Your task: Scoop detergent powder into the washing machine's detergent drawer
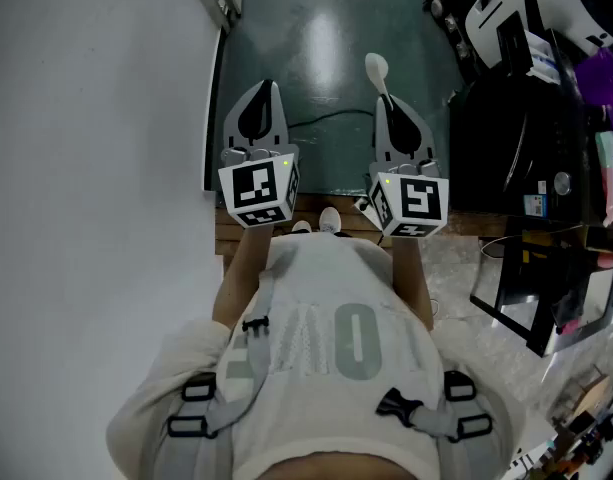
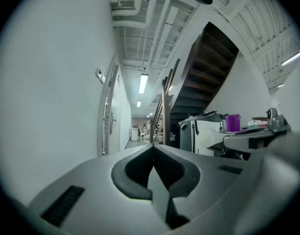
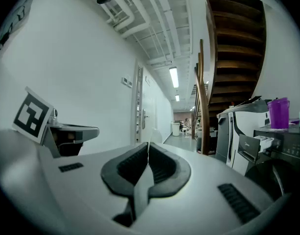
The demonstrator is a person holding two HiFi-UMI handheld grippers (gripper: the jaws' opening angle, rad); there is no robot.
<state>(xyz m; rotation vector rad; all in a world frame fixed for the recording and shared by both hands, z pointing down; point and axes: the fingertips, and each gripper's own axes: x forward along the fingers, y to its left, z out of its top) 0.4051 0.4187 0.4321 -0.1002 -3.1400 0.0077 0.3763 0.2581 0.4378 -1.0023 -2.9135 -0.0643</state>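
Scoop [image 1: 376, 65]: one, white, its round bowl pointing away from me over the dark green floor [image 1: 326, 28]; my right gripper [image 1: 387, 98] has its fingers clamped on the handle, so the bowl sticks out past the fingertips. I hold two grippers, side by side and level; the left gripper [image 1: 266, 86] has its fingers pressed together with nothing between them, and its own view shows the pads meeting at the tip [image 2: 153, 148]. Two marker cubes, one on each gripper, sit near my chest: left cube [image 1: 258, 193], right cube [image 1: 414, 203]. One dark washing machine [image 3: 279, 155] stands to the right, apart from the scoop; one purple cup [image 3: 278, 112] rests on top of it. One white wall [image 1: 86, 168] runs along the left, close beside the left gripper. Far ahead, one dark staircase [image 3: 233, 43] rises on the right; a lit corridor stretches away beyond it.
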